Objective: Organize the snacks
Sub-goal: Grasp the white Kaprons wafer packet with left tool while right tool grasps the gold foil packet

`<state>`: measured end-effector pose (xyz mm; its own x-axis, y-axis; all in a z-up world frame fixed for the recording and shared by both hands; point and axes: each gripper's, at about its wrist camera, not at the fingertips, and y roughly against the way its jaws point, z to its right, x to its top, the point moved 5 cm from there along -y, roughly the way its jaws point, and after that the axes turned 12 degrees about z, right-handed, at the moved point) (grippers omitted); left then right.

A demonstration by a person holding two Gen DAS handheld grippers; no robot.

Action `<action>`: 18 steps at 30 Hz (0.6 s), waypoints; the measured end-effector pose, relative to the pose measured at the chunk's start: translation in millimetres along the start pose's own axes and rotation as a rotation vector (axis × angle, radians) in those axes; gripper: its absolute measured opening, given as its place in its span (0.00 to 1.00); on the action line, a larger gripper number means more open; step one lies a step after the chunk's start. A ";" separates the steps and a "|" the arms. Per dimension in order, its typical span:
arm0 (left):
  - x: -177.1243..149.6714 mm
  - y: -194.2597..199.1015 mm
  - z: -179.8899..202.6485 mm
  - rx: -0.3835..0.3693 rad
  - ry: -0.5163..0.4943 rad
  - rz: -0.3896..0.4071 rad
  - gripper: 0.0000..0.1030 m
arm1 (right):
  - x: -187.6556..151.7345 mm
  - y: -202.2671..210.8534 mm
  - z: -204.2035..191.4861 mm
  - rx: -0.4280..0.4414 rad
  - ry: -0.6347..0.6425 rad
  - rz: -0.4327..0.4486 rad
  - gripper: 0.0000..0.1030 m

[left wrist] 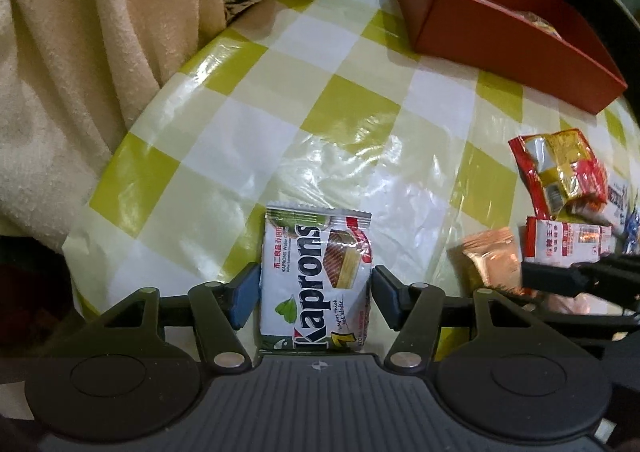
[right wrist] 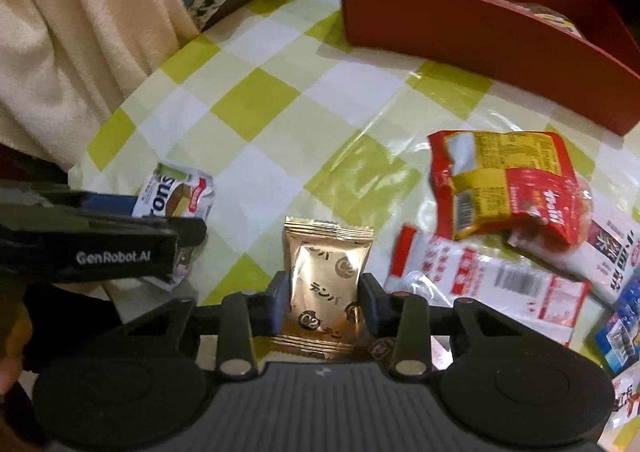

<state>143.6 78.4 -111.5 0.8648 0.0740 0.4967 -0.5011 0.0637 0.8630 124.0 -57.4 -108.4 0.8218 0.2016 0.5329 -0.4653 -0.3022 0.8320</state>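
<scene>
A white and green Kaprons wafer packet (left wrist: 316,252) lies lengthwise between the blue pads (left wrist: 244,292) of my left gripper (left wrist: 314,292), which is shut on its two long edges over the checked tablecloth (left wrist: 320,112). In the right wrist view my right gripper (right wrist: 324,300) is shut on a gold foil snack packet (right wrist: 326,252) that stands upright between its pads. The left gripper (right wrist: 188,230) shows at the left of that view with the Kaprons packet (right wrist: 176,196) in it. The gold packet (left wrist: 492,256) and the right gripper's finger (left wrist: 552,276) appear at the right of the left wrist view.
A red open box (right wrist: 480,24) holding a few wrapped snacks stands at the back right. Loose packets lie at the right: a red and yellow one (right wrist: 512,188), a white and red one (right wrist: 480,276), a blue one (right wrist: 624,324). A cream blanket (left wrist: 80,72) borders the table's left edge.
</scene>
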 end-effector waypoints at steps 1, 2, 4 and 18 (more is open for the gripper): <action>-0.2 0.2 1.1 0.001 -0.004 -0.001 0.64 | 1.4 2.1 1.6 0.003 -0.006 0.008 0.44; -0.3 0.3 1.9 -0.001 -0.004 -0.001 0.64 | 3.5 5.0 3.3 0.009 -0.012 0.019 0.44; -0.3 0.9 4.0 -0.003 -0.008 -0.001 0.63 | 7.1 9.7 6.3 0.018 -0.018 0.036 0.44; 27.9 16.9 36.0 -0.009 -0.032 0.095 0.62 | 32.7 34.4 24.2 0.072 -0.057 0.132 0.43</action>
<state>160.4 45.7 -79.8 0.8141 0.0480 0.5788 -0.5808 0.0666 0.8113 142.8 -83.7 -66.1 0.7735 0.1035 0.6253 -0.5472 -0.3887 0.7413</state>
